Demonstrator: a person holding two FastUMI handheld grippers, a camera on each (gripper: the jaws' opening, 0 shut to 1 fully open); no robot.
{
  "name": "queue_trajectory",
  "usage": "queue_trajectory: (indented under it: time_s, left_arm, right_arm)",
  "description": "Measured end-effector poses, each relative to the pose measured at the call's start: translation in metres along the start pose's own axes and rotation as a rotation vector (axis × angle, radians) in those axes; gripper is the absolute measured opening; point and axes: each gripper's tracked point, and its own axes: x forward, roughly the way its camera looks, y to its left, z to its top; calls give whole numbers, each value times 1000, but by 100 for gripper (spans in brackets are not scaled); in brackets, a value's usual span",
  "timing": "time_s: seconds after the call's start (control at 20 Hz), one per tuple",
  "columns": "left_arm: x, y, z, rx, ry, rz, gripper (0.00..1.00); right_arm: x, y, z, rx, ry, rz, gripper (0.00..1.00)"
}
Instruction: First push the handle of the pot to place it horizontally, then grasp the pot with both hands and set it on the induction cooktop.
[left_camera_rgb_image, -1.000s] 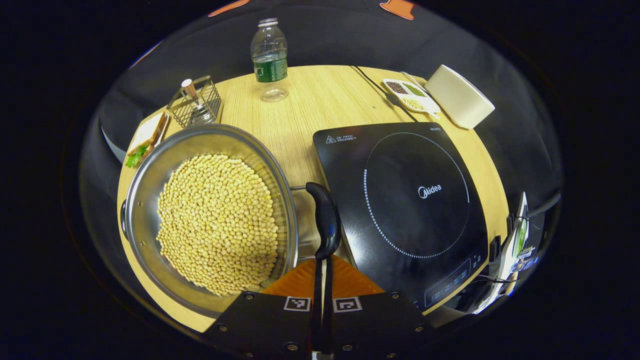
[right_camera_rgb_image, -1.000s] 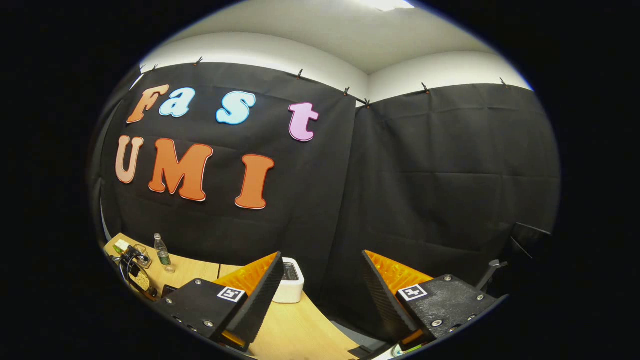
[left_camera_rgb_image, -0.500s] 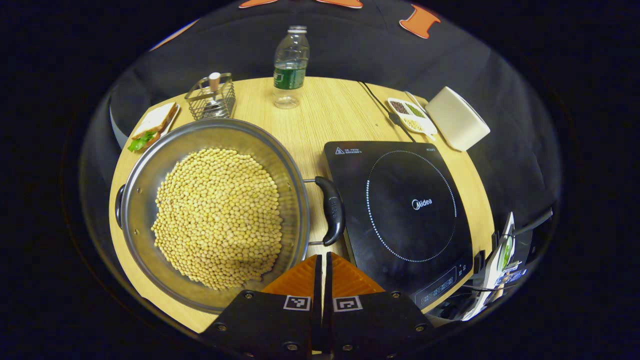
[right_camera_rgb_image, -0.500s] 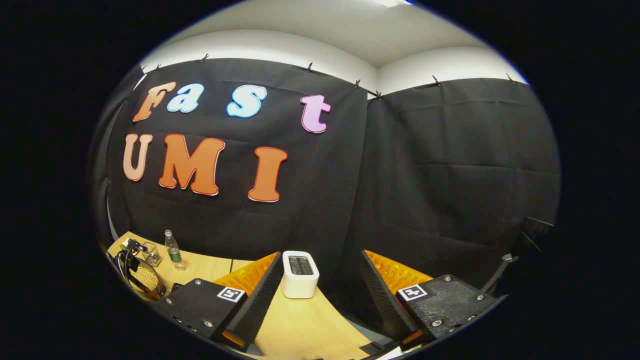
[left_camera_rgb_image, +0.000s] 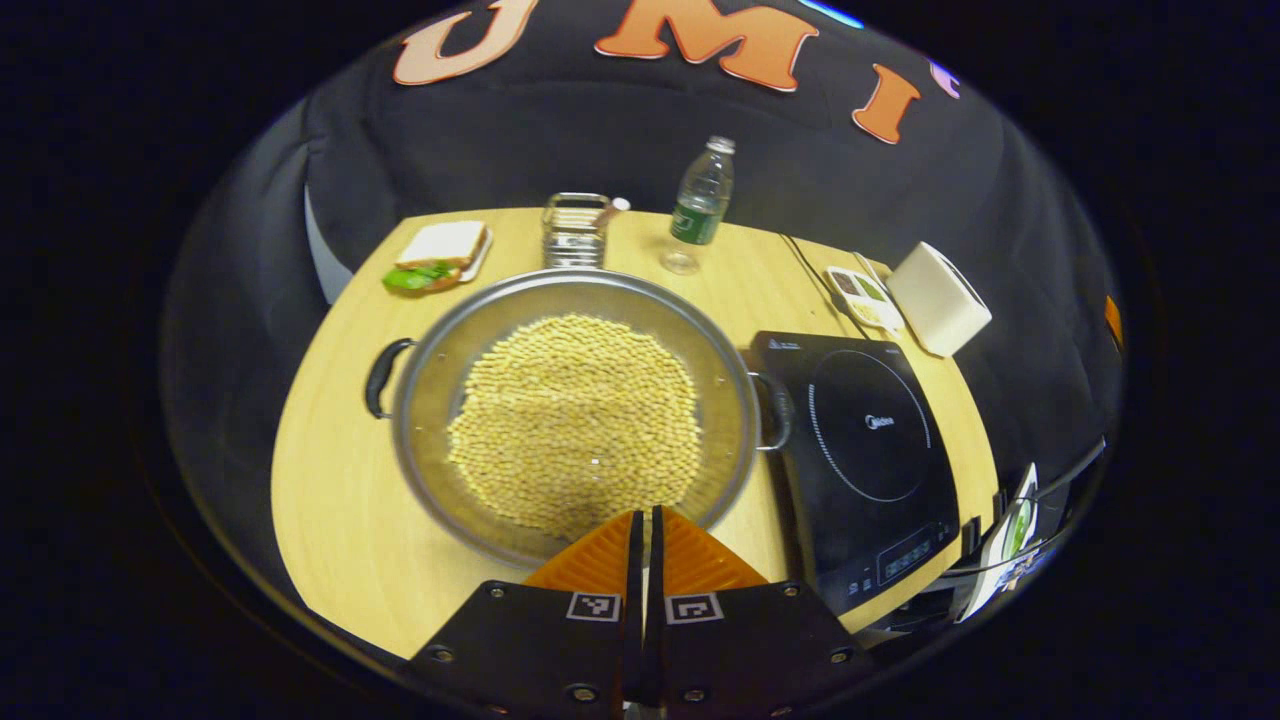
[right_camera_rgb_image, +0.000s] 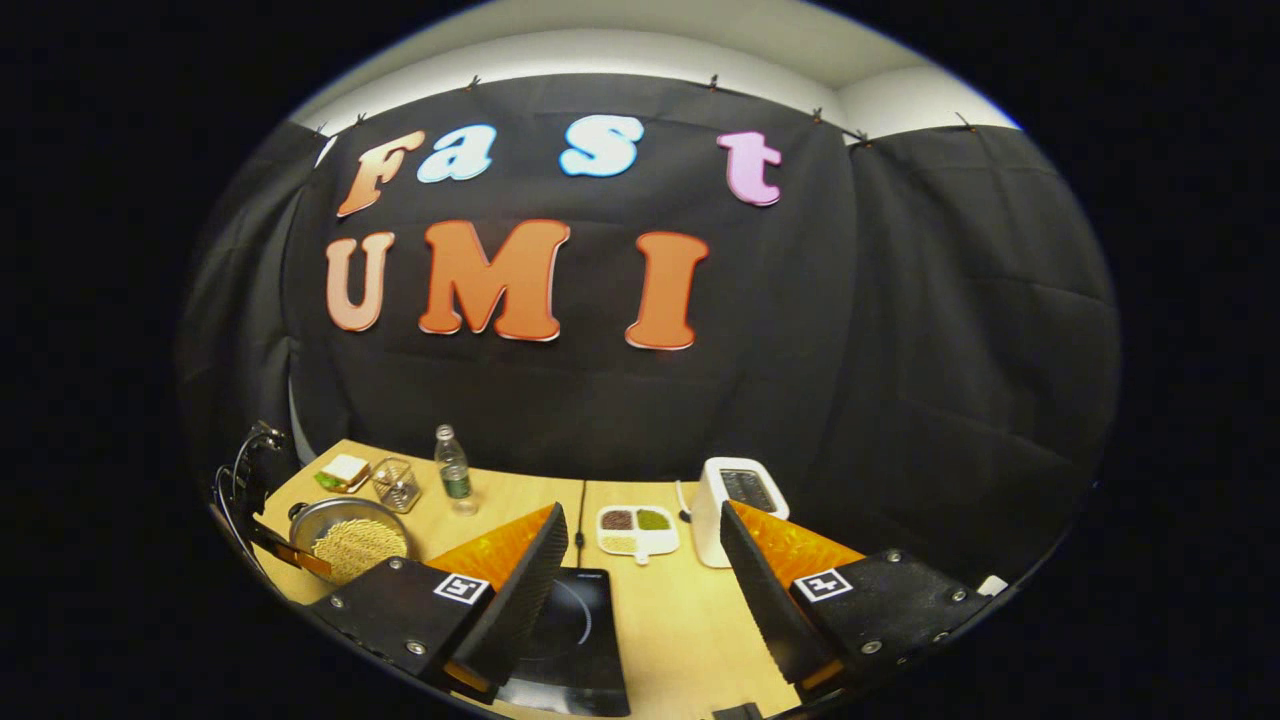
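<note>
Orange-ribbed fingers of the left gripper (left_camera_rgb_image: 645, 545) were pressed together on nothing, just short of the pot (left_camera_rgb_image: 575, 415); the right gripper (right_camera_rgb_image: 640, 560) hung spread wide and empty above the induction cooktop (right_camera_rgb_image: 575, 625). Steel and heaped with soybeans (left_camera_rgb_image: 575, 420), the pot probably weighed a good deal and could spill if tipped, so its two black side handles (left_camera_rgb_image: 380, 375) looked the sound holds. It sat on the smooth wooden table (left_camera_rgb_image: 340, 500), just beside the cooktop. Farther off stood a water bottle (left_camera_rgb_image: 700, 205) and toaster (left_camera_rgb_image: 938, 298).

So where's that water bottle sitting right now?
In the left gripper view the water bottle stands upright at the table's far edge, beyond the pot, just right of the wire basket.
</note>
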Motion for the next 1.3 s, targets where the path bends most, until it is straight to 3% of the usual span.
queue_trajectory:
  time_s: [0.2, 0.35, 0.5, 0.7, 0.95, 1.3]
  left_arm:
    - [-15, 63, 5, 3, -26, 126, 2]
    - [-26, 91, 16, -3, -61, 150, 2]
    - [-26, 121, 18, 8, -87, 145, 49]
    - [-17, 149, 36, 60, -132, 133, 76]
    - [7, 171, 62, 111, -171, 129, 76]
    - [54, 185, 84, 119, -181, 128, 76]
  right_arm:
    - [31, 72, -34, -47, 119, 119, 95]
    - [42, 135, -67, -56, 213, 214, 94]
    - [56, 191, -91, -82, 297, 280, 93]
    - [66, 247, -125, -87, 407, 335, 92]
    - [81, 287, -173, -93, 547, 329, 92]
    - [105, 299, -228, -98, 697, 257, 89]
